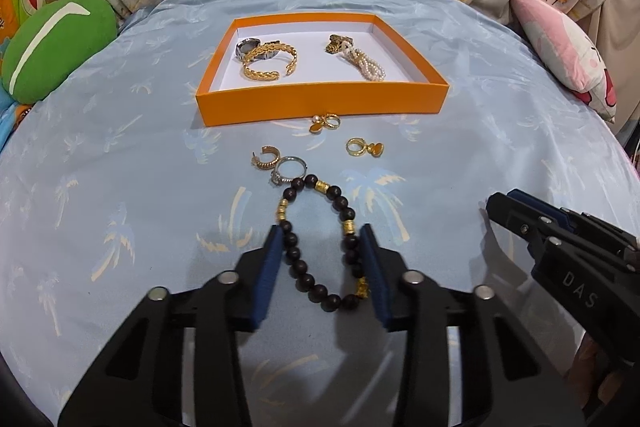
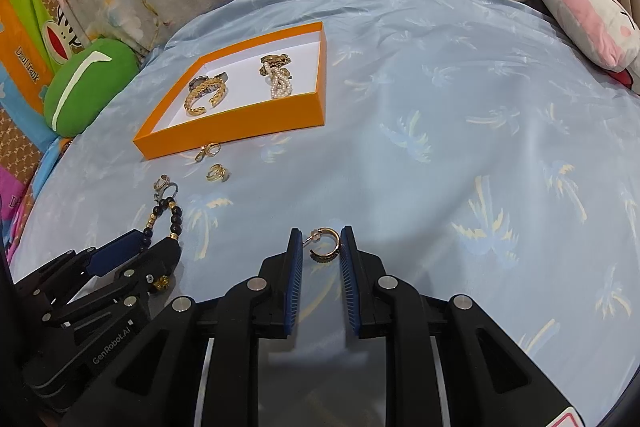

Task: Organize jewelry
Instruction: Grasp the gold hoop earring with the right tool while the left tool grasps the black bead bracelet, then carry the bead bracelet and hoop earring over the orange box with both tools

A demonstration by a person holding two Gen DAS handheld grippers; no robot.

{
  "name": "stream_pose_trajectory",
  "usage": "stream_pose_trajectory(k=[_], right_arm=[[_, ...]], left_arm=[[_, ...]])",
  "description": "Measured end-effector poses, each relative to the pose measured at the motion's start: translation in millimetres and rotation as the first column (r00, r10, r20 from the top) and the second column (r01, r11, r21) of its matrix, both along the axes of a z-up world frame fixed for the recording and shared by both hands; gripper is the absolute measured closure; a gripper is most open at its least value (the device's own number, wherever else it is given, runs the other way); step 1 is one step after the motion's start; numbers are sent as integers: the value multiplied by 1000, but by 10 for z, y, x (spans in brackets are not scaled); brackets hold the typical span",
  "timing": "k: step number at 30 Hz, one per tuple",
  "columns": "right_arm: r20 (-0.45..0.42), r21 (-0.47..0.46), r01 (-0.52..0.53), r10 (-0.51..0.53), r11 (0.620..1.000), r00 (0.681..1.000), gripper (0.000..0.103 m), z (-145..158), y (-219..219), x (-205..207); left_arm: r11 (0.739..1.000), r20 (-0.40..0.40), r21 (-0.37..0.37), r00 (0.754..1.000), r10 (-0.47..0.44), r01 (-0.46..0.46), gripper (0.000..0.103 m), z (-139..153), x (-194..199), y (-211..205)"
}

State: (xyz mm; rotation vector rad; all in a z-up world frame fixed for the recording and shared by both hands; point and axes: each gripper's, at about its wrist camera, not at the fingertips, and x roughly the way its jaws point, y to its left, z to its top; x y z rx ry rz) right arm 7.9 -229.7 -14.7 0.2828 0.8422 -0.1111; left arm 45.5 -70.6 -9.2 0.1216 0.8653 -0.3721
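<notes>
A dark bead bracelet (image 1: 316,251) with gold spacers lies on the light blue palm-print cloth (image 1: 120,187). My left gripper (image 1: 322,239) is shut on it, a blue pad pressing each side of the loop. My right gripper (image 2: 320,239) is shut on a gold hoop earring (image 2: 326,245), held just above the cloth to the right of the left gripper (image 2: 160,247). The orange box (image 1: 320,103) farther back holds a gold braided bangle (image 1: 268,63), a watch (image 1: 248,47) and a pearl bracelet (image 1: 364,63).
Between the box and the bracelet lie a second gold hoop earring (image 1: 266,157), a silver ring (image 1: 288,169) touching the beads, and two gold charm earrings (image 1: 326,123) (image 1: 364,147). A green cushion (image 1: 52,47) sits far left, a pink pillow (image 1: 568,55) far right.
</notes>
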Motion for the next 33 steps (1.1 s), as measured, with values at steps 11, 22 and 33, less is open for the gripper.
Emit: stream_pose_trajectory(k=[11,22,33], right_arm=[[7,10,-6,5,1000,1000,85,26,13,-26],[30,16,-18,17,1000,999,85,118,36,-76],[79,-4,-42,42,999,996,85,334,80,20]], left_arm=[[994,-54,-104,998,-22,16,88,10,10,138],[989,-36,-143,999,-38,33,89,139,-136,274],[987,26,-158,1000,-7,11,89,473,-40,345]])
